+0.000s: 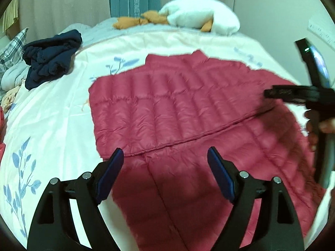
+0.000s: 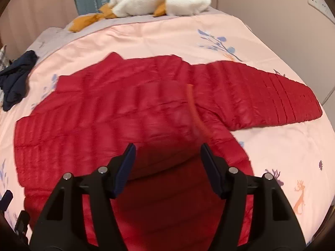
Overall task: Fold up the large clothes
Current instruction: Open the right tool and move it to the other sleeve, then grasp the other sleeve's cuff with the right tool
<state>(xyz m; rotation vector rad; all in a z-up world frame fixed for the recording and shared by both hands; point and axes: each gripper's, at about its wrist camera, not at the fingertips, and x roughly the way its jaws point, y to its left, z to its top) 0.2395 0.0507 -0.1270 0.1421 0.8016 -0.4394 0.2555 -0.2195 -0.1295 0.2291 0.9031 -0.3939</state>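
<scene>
With both the left tool [image 1: 165,163] and the right tool [image 2: 166,159] spread apart and empty over the red puffer jacket [image 1: 167,104] lying mid-bed, grip the outstretched sleeve [image 2: 272,96] near the bed's right edge and fold it flat across the body.

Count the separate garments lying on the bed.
2. A red puffer jacket is spread across the middle of the quilt, and a crumpled navy garment sits near its far left edge. More clothes may lie outside the frame.
</scene>
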